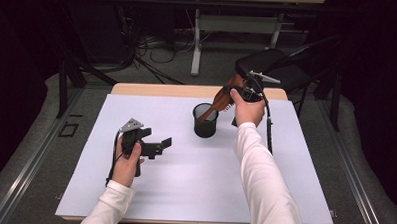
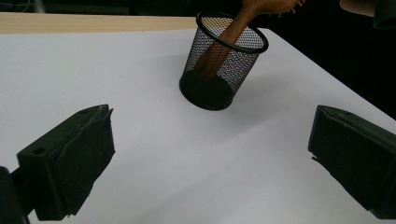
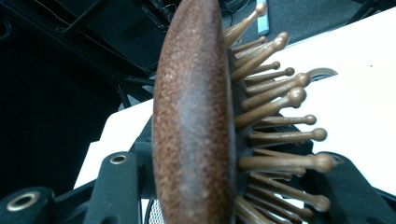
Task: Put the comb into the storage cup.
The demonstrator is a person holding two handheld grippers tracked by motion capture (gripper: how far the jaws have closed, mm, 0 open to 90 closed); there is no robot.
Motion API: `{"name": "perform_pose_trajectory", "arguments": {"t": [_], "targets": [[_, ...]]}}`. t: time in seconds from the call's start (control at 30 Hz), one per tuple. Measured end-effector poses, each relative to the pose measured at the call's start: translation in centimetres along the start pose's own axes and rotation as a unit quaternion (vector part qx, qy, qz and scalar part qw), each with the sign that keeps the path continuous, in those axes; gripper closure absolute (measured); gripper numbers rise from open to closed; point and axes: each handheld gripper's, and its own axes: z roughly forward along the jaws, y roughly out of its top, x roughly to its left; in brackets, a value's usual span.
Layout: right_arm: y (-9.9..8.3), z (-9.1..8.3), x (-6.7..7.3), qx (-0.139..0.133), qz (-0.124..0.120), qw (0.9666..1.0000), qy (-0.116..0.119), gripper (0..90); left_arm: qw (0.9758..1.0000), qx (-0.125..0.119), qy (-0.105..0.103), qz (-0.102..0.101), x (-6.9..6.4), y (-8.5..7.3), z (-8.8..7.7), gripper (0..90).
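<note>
I'm working in what looks like a lab or studio. Black curtains (image 1: 18, 60), floor cables (image 1: 148, 47) and a bare white table (image 1: 184, 186) show it.

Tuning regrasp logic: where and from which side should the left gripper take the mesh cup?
Grip the mesh cup across its round wall, coming in level from its open left side with the left gripper. The wooden hairbrush leans out of the rim toward the right gripper, so a top approach looks blocked.

Right tool (image 1: 235, 93) gripped the brush (image 1: 219, 96) by its head, handle angled down into the mesh cup (image 1: 205, 123). Left tool (image 1: 158, 146) sat open, low over the bench (image 1: 194, 182), well apart.
</note>
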Motion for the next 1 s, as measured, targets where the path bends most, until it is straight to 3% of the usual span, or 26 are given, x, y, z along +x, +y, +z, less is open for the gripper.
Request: {"name": "perform_pose_trajectory", "arguments": {"t": [1.0], "targets": [[-1.2, 1.2, -0.7, 0.009, 0.001, 0.9999, -0.008, 47.3, 1.0000, 0.001, 0.000, -0.003, 0.2, -0.1, 0.1, 0.3]]}}
